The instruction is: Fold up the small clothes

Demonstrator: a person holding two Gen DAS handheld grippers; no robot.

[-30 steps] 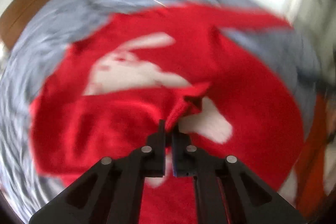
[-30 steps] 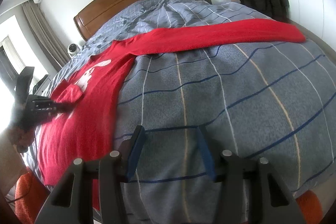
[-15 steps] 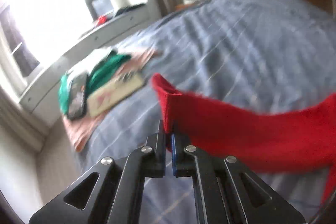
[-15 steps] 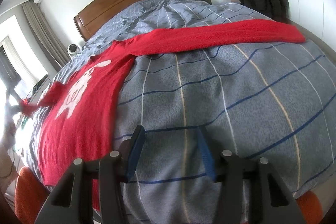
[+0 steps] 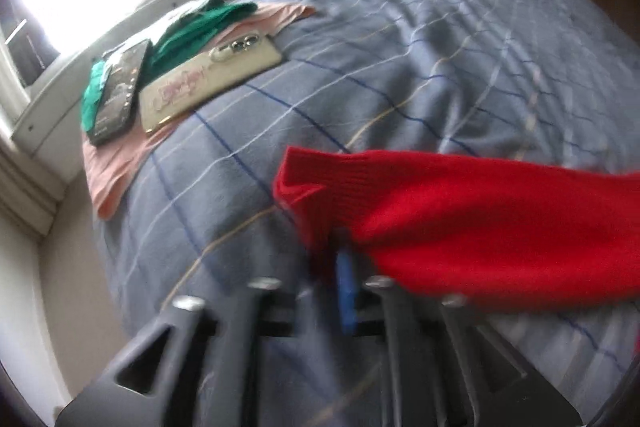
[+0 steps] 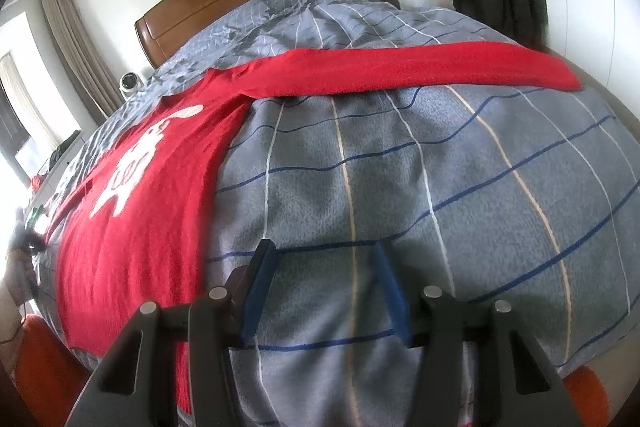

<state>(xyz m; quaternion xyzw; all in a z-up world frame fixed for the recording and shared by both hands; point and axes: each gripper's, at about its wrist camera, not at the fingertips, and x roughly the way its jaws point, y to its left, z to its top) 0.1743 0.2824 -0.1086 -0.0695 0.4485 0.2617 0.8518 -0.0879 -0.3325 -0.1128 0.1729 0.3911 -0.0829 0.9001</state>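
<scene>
Evidently the step in hand is the laying-out that comes before any fold: the red sweater (image 6: 136, 211) lies face up on the bed (image 6: 400, 187), its body along the left side near the foot edge, white motif showing; one sleeve (image 6: 420, 71) runs straight across the checked duvet toward the right edge of the bed, and the other sleeve (image 5: 460, 211) is drawn out toward the left edge. The left gripper (image 5: 340, 267) sits at that sleeve's cuff with its jaws opening; the cuff's red knit is between them at the base, though motion blur hides whether the pads press on it, so I judge the sleeve is being let go rather than carried on. The right gripper (image 6: 324, 291) hovers above bare duvet near the foot edge, jaws spread with nothing between them, well apart from the sweater.

Near the left edge, by the far corner of the bed, a pink cloth (image 5: 120, 171) carries a green garment (image 5: 192, 31), a dark phone (image 5: 120, 91) and a pale flat case (image 5: 208, 83), all clear of the sweater.

With both sleeves spread flat, the next move looks to be the first real fold; it calls for the left gripper to clear the cuff without dragging it, then a fresh pinch at a sleeve end to carry it inward over the body, while the right takes up the long sleeve; the knit is soft and will sag, so a low, level carry seems wise.
</scene>
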